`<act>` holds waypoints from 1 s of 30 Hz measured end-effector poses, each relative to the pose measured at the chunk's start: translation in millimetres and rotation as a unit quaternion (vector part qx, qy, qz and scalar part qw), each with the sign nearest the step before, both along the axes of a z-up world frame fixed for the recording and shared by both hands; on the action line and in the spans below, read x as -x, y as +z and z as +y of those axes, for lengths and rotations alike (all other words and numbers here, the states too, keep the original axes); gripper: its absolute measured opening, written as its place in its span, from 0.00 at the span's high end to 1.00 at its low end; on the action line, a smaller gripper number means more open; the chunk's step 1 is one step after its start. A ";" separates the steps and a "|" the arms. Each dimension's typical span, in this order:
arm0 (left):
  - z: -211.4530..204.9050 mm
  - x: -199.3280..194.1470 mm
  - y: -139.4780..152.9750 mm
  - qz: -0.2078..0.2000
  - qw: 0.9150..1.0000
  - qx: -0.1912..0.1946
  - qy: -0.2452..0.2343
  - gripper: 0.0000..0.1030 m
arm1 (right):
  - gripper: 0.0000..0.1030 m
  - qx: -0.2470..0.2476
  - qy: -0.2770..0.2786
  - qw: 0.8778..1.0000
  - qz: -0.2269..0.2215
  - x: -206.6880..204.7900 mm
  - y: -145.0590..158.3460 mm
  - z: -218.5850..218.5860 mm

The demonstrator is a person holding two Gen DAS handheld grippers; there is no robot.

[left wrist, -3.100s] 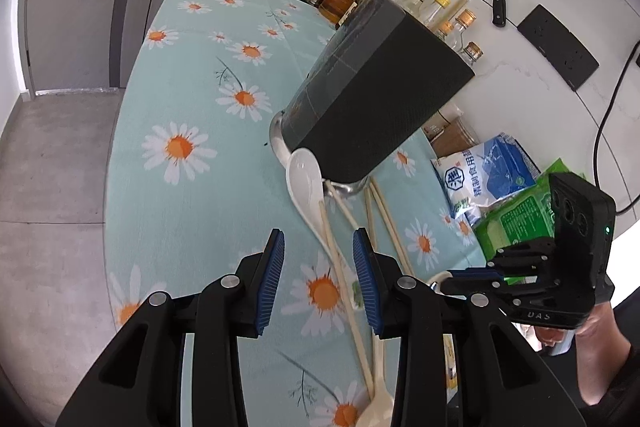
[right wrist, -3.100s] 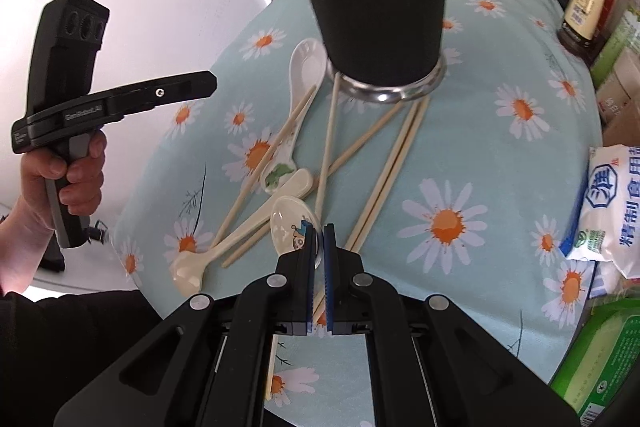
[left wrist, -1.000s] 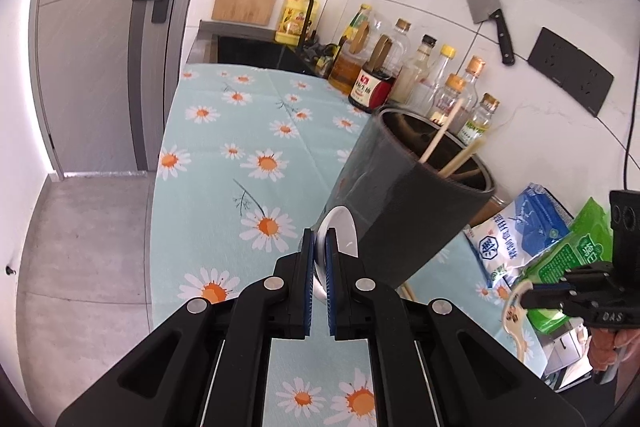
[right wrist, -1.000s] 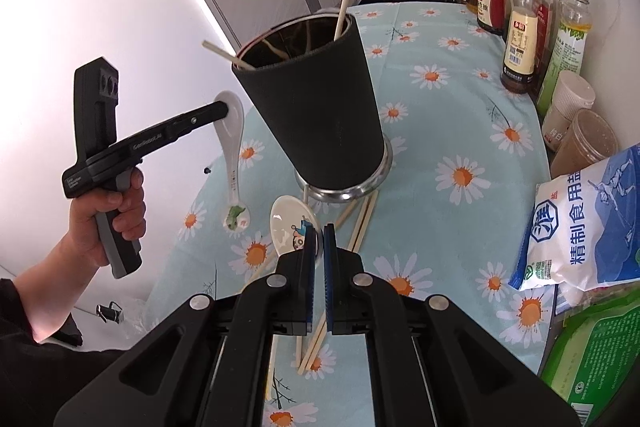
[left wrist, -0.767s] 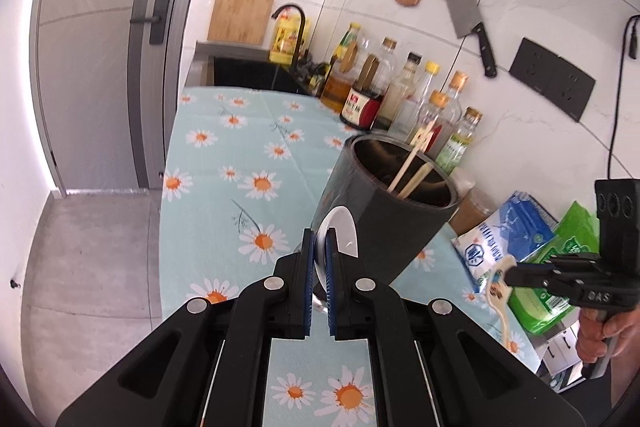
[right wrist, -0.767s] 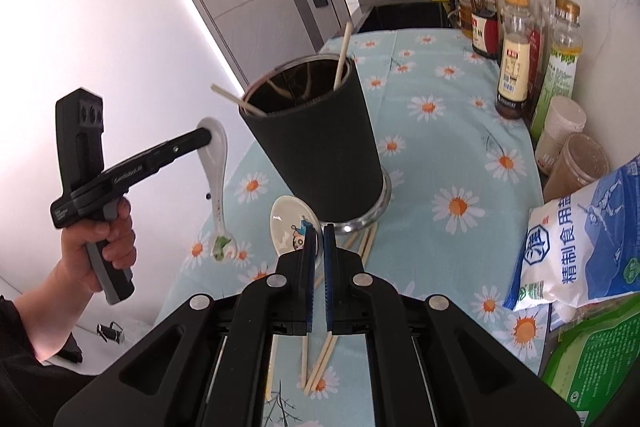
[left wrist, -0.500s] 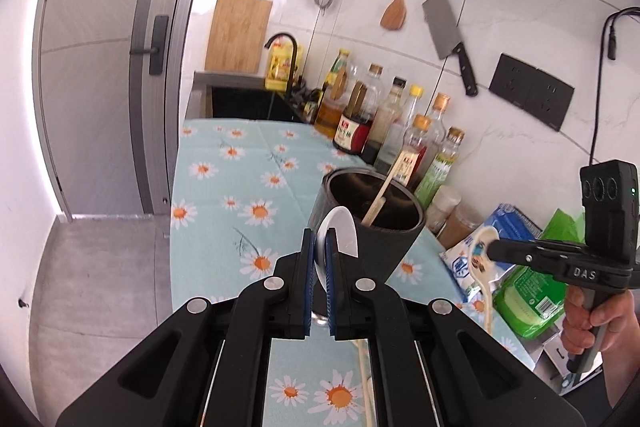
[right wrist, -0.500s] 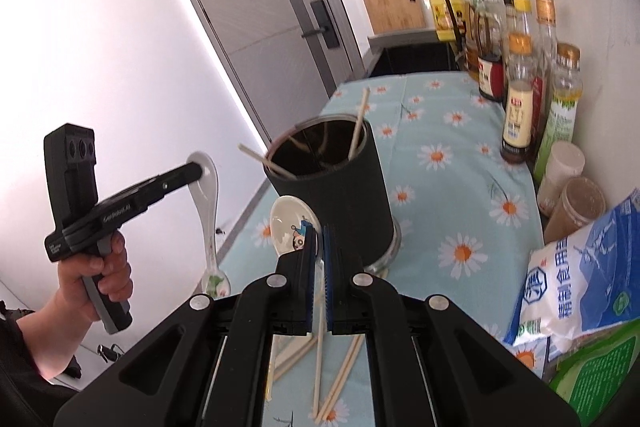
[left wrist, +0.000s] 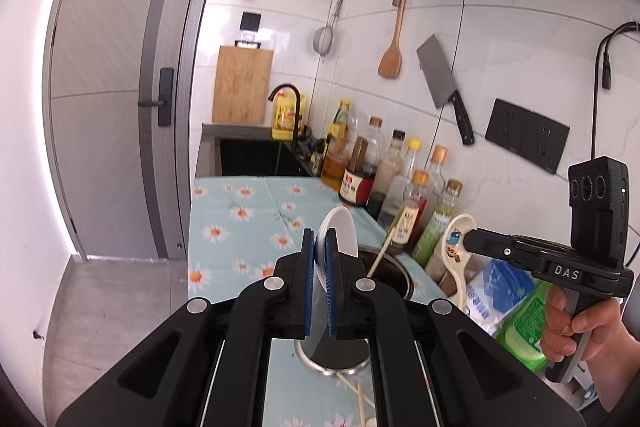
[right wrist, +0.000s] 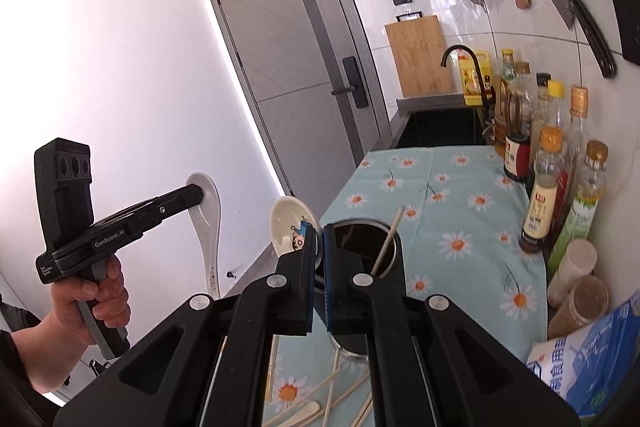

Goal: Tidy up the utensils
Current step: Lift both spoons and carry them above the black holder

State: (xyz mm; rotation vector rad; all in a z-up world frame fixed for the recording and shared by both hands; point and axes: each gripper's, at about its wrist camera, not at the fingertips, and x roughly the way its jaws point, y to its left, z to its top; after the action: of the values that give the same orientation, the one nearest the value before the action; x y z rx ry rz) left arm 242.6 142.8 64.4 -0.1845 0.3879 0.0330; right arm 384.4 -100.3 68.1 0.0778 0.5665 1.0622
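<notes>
Hovering both spoons above the dark utensil holder (right wrist: pixel 362 247), we're set for the drop. On our left side, the left gripper (left wrist: pixel 320 259) is pinched tight on the bowl of the plain white spoon (left wrist: pixel 338 237); seen from the right wrist camera, that spoon hangs off to the holder's left, bowl clamped at the top, long axis close to vertical, handle pointing down. It sits well outside the rim for now, so we judge it needs carrying across until the handle tip is over the opening before any lowering. Moving right, the right gripper (right wrist: pixel 319 253) is squeezed just as firmly on the bowl of the cartoon-printed spoon (right wrist: pixel 290 227), and in the left wrist view its handle trails downward too, just to the right of the holder. The holder stands upright on the daisy-print cloth (right wrist: pixel 448 211) with a chopstick (right wrist: pixel 388 241) leaning out of it. To do this well, we'd keep each spoon plumb, thread the handle in clear of that chopstick, and let go only once the handle is well inside. More chopsticks (right wrist: pixel 332 393) lie on the cloth at the holder's foot.
</notes>
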 end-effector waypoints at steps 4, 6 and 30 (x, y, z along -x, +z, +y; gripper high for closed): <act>0.2 -7.2 11.6 -0.013 1.000 -0.002 -0.001 0.96 | 0.95 -0.013 -0.008 1.000 -0.002 -11.4 10.6 2.4; -0.2 -10.7 17.7 -0.021 1.000 -0.006 -0.004 0.96 | 0.95 -0.017 -0.010 1.000 -0.007 -15.8 17.1 4.0; 6.1 -92.5 26.1 -0.045 0.998 -0.030 -0.045 0.96 | 0.95 -0.041 -0.098 0.993 -0.057 -72.8 28.8 20.5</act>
State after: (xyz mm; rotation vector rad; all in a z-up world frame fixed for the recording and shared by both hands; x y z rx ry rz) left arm 335.1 148.8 90.5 -0.1094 0.3052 -0.0523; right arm 457.2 -79.7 96.9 0.1415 0.4030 0.8922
